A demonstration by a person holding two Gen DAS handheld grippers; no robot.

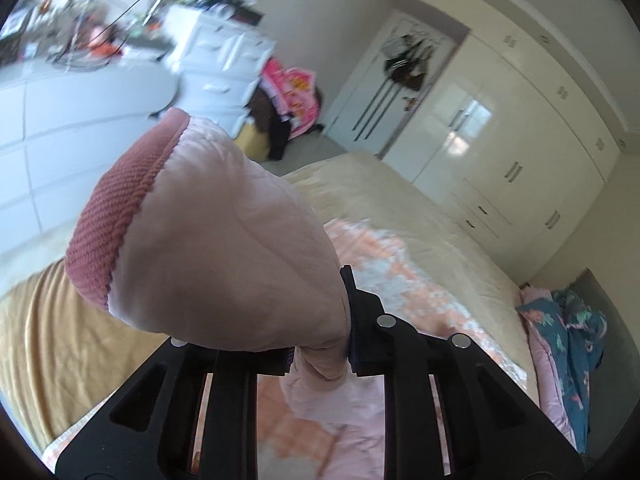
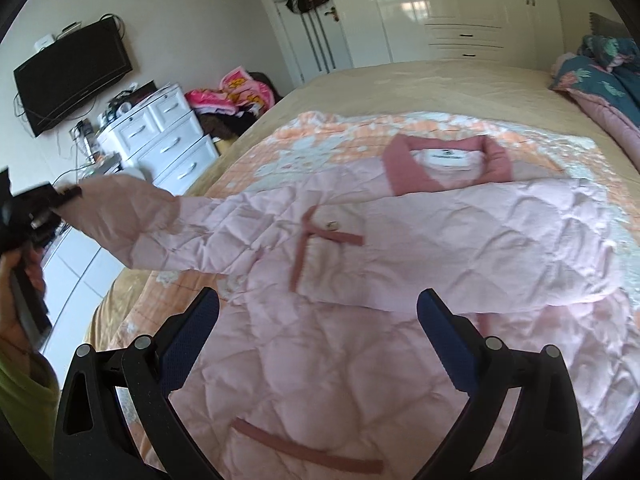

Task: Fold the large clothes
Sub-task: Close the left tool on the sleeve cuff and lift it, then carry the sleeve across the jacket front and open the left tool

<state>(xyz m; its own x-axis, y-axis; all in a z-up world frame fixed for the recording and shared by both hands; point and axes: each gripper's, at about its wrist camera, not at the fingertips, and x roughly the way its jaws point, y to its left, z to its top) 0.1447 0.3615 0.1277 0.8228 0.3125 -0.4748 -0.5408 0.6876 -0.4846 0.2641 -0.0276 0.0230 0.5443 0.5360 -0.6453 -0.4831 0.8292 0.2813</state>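
A pale pink quilted jacket (image 2: 360,264) lies spread on a bed (image 2: 400,80), resting on a peach-and-white patterned blanket (image 2: 320,132) that covers the middle of the mattress. In the right wrist view the jacket fills the centre. Its darker rose collar (image 2: 404,168) sits toward 12 o'clock with a white label inside it. A rose-trimmed pocket (image 2: 332,236) lies near the centre, and a rose band (image 2: 304,448) crosses the fabric toward 6 o'clock. One side of the jacket is folded across the body.

The right tongs (image 2: 318,320) hover above the lower part of the jacket with their blue-padded fingers (image 2: 192,340) spread wide and nothing between them.

At 9 o'clock in that view, the left tongs (image 2: 60,196) grip the end of a sleeve (image 2: 132,224), which is lifted off the bed and stretched out sideways from the jacket. A hand (image 2: 16,280) holds their handle at the far left edge.

In the left wrist view the left tongs (image 1: 320,344) are closed on the sleeve, whose puffy pink fabric fills the centre and ends in a ribbed rose cuff (image 1: 120,208) pointing toward 10 o'clock.

Around the bed stand a white chest of drawers (image 2: 168,140) at 10 o'clock, a wall-mounted television (image 2: 72,76) above it, cream wardrobes (image 2: 460,4) at 1 o'clock, and a teal patterned quilt (image 2: 600,76) bunched at 2 o'clock.
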